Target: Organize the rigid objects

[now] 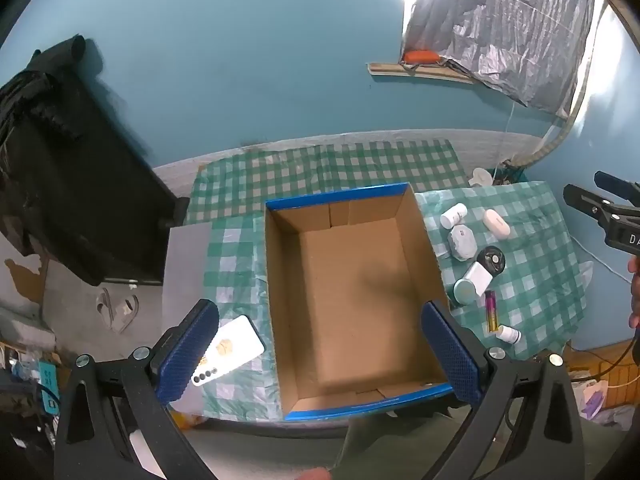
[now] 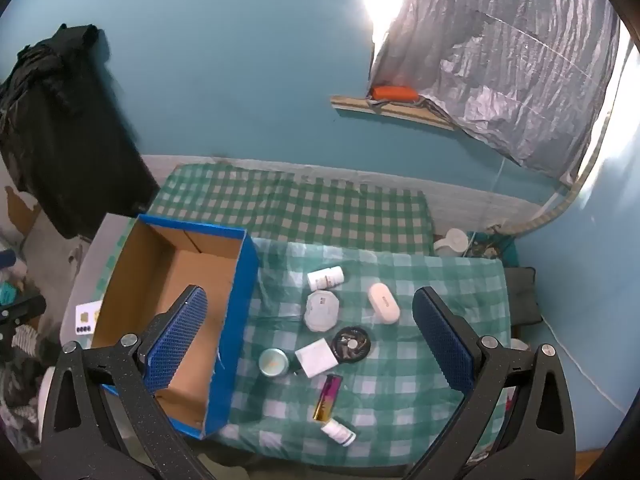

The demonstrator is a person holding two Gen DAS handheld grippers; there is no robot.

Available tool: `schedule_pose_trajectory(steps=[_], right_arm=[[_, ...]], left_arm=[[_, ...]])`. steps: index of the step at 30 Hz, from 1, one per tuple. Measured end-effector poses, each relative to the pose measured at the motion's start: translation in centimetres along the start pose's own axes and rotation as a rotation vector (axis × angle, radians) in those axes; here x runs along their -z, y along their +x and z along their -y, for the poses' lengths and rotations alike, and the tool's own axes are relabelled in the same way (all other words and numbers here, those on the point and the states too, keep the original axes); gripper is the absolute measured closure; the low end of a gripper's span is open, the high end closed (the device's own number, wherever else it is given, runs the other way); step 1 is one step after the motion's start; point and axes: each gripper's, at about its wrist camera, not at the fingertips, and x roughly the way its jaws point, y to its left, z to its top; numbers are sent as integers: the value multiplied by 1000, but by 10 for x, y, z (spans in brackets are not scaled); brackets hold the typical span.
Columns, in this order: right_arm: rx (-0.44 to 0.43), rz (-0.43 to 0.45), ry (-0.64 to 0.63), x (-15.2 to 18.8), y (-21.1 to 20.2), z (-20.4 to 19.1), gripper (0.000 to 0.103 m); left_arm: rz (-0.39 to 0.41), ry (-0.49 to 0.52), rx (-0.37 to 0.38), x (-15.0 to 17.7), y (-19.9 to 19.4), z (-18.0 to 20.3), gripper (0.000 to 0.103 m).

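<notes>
**Barely begun: box empty, nothing held**

So far the cardboard box (image 1: 352,304) holds nothing. Every small item, from the pill bottle (image 2: 326,278) to the battery (image 2: 328,398), lies on the checked cloth (image 2: 420,380) beside it; a phone (image 1: 232,350) waits opposite. Left gripper (image 1: 320,354) and right gripper (image 2: 308,342) hover wide open, empty.

The open box (image 1: 356,300) sits on the table between the left gripper's (image 1: 320,356) fingers, with a phone (image 1: 230,350) just beside the left finger, outside the box. Between the right gripper's (image 2: 320,348) fingers lie two bottles (image 2: 325,278), a case (image 2: 384,303), a battery (image 2: 328,397) and a tin (image 2: 273,362), right of the box.
</notes>
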Motion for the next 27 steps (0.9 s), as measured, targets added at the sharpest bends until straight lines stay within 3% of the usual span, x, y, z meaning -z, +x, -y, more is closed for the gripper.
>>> schedule_pose_trajectory(steps=[27], right_arm=[[7,0,-5,2,2,6,1]], left_arm=[[17,-4,-9,-4,-3,-1,1]])
